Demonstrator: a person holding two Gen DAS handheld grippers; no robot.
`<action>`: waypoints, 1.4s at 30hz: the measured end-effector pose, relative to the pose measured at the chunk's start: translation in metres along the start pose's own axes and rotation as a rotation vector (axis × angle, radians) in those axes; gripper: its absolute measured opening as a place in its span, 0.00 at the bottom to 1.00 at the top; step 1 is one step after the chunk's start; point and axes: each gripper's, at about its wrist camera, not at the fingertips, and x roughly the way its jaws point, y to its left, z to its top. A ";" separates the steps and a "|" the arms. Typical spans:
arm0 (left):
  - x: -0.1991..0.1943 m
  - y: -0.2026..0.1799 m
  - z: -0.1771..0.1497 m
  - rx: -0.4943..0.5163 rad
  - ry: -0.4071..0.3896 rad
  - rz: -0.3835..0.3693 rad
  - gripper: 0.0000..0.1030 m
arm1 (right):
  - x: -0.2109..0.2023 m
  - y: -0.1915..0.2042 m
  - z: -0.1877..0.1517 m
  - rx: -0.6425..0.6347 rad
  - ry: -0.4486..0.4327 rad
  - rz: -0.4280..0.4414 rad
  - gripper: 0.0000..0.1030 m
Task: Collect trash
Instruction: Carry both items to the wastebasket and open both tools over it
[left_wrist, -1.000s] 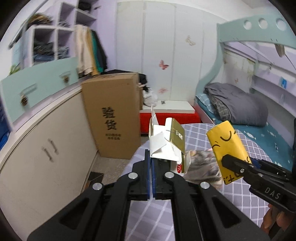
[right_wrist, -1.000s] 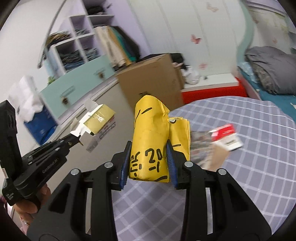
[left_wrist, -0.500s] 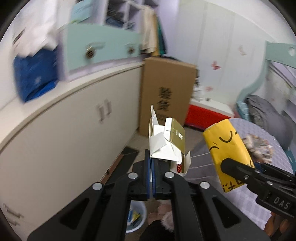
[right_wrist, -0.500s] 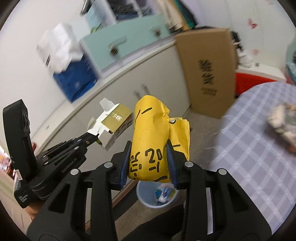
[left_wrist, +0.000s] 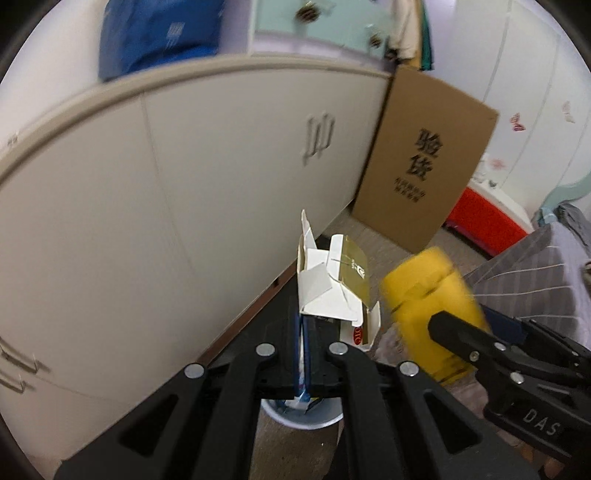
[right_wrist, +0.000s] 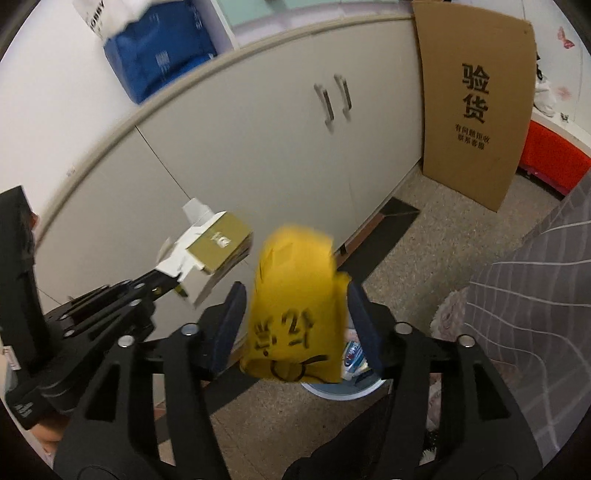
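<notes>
My left gripper (left_wrist: 303, 325) is shut on a torn white and gold carton (left_wrist: 332, 280), also seen in the right wrist view (right_wrist: 207, 251). My right gripper (right_wrist: 295, 325) has opened; the yellow paper bag (right_wrist: 295, 306) sits blurred between the spread pads, apparently slipping down. The bag also shows in the left wrist view (left_wrist: 430, 302). A pale blue trash bin (right_wrist: 343, 391) with wrappers inside stands on the floor right below both grippers, partly hidden; its rim shows in the left wrist view (left_wrist: 299, 421).
White cabinet doors (right_wrist: 258, 147) run along the left. A tall cardboard box (right_wrist: 476, 99) leans against them. A grey checked bedspread (right_wrist: 535, 288) hangs at the right. A red box (right_wrist: 554, 158) sits behind. Speckled floor (right_wrist: 443, 221) lies between.
Both grippers swung down and left from the bed to over the trash bin. The right gripper's jaws opened and the yellow bag started to drop. The left stays shut on the carton.
</notes>
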 end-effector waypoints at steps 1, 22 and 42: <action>0.006 0.006 -0.002 -0.006 0.012 0.010 0.02 | 0.006 -0.002 -0.001 0.006 0.011 -0.007 0.58; 0.031 -0.015 -0.015 0.030 0.065 -0.001 0.02 | -0.004 -0.017 -0.012 0.025 -0.008 -0.062 0.64; 0.051 -0.043 -0.018 0.058 0.143 0.039 0.71 | -0.045 -0.038 -0.010 0.041 -0.124 -0.112 0.67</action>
